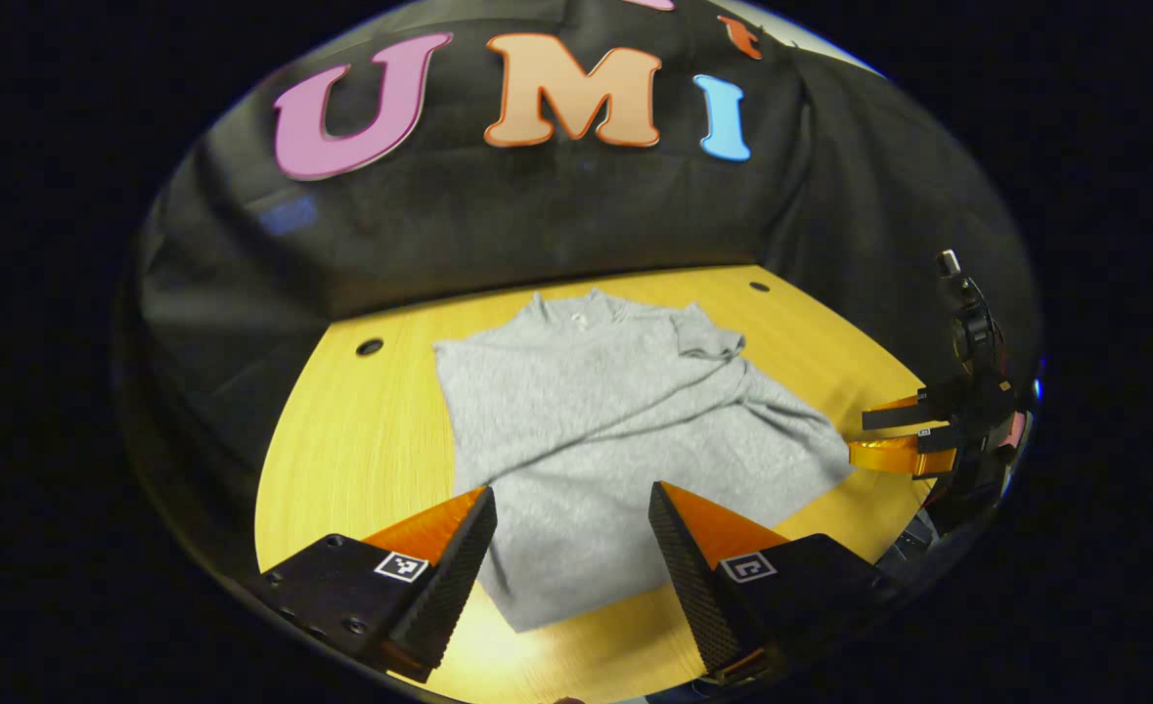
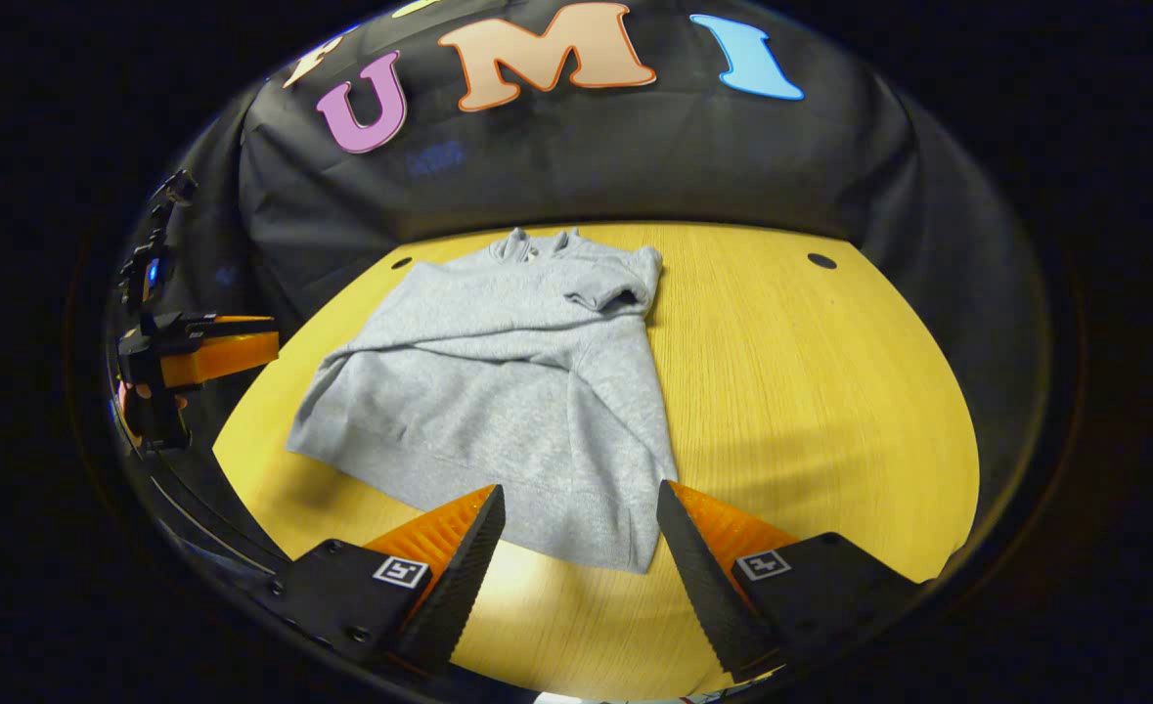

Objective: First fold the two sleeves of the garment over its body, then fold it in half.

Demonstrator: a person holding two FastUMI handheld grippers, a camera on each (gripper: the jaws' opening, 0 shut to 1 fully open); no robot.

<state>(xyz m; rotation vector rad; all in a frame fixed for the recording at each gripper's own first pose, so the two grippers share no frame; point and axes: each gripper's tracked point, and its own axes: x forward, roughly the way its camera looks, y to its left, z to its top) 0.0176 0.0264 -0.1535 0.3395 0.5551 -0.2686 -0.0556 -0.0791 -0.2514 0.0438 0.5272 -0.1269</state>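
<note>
Wooden table (image 1: 361, 440) under both claws. Left gripper view: left gripper (image 1: 572, 548) spread, empty, grey garment (image 1: 596, 420) flat just ahead of the tips; right gripper (image 1: 894, 435) far right, probably parted. Right gripper view: right gripper (image 2: 581, 548) apart, hem between the fingers; both sleeves look folded in. Soft, light, floppy cloth; I'd pinch the hem corners.

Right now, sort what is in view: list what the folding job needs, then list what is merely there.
Part of the job:
- grey garment, lying flat, sleeves already over its body
- left gripper, open
- right gripper, open

Merely there:
- wooden table with small dark holes
- black cloth wall
</note>
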